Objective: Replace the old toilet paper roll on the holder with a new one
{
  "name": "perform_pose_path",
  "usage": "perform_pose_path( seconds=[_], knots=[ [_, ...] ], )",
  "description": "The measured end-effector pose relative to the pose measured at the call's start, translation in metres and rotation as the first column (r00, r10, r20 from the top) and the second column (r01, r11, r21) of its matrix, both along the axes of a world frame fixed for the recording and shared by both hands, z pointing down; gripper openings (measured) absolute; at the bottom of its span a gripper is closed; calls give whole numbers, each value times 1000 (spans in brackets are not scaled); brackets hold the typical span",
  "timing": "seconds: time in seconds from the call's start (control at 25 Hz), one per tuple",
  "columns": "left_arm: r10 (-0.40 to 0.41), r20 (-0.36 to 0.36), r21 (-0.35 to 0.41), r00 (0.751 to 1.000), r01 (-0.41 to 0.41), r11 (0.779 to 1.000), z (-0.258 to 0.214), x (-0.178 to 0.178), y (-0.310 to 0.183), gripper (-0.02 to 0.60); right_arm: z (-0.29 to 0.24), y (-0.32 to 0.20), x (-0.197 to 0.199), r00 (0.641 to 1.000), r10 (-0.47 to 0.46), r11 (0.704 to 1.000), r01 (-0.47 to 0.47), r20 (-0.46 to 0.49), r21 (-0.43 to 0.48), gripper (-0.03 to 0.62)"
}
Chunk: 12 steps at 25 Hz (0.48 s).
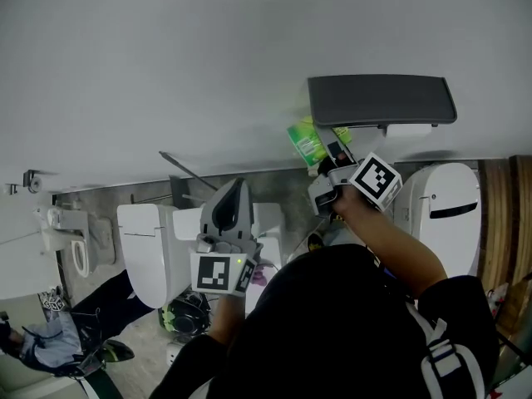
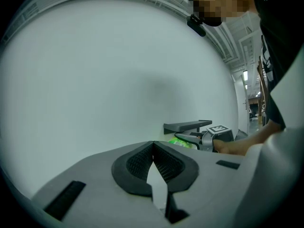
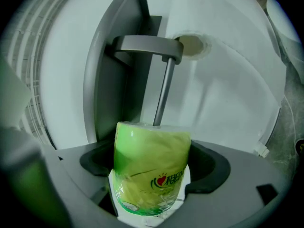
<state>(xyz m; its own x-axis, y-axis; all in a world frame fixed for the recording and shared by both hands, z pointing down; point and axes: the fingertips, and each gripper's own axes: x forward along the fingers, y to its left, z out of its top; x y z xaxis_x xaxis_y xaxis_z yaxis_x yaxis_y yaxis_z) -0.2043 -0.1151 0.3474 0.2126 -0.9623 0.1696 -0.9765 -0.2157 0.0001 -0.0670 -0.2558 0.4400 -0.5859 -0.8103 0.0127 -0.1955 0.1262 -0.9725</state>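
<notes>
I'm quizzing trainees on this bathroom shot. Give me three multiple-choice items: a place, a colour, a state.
1. Where is the white toilet paper roll? A on the floor; B on the holder; C on a shelf.
2. What colour is the wrapper of the new roll? A blue; B red; C green.
3. How is the left claw? A shut, empty; B wide open; C shut on a roll.
Answers: B, the holder's arm meets its core; C, green film shows in the right claw; A, it is closed on nothing.

Glossy plastic film wraps the new roll; the holder bar is matt metal.
</notes>
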Motion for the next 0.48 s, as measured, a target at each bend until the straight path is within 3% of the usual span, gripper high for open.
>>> perform_pose_path(
  seconds=[0.48],
  knots=[
    [35,15,1,999,-35,999,7,11,-13,23,10,-16,31,990,119,990,-113,78,-79,446]
  ],
)
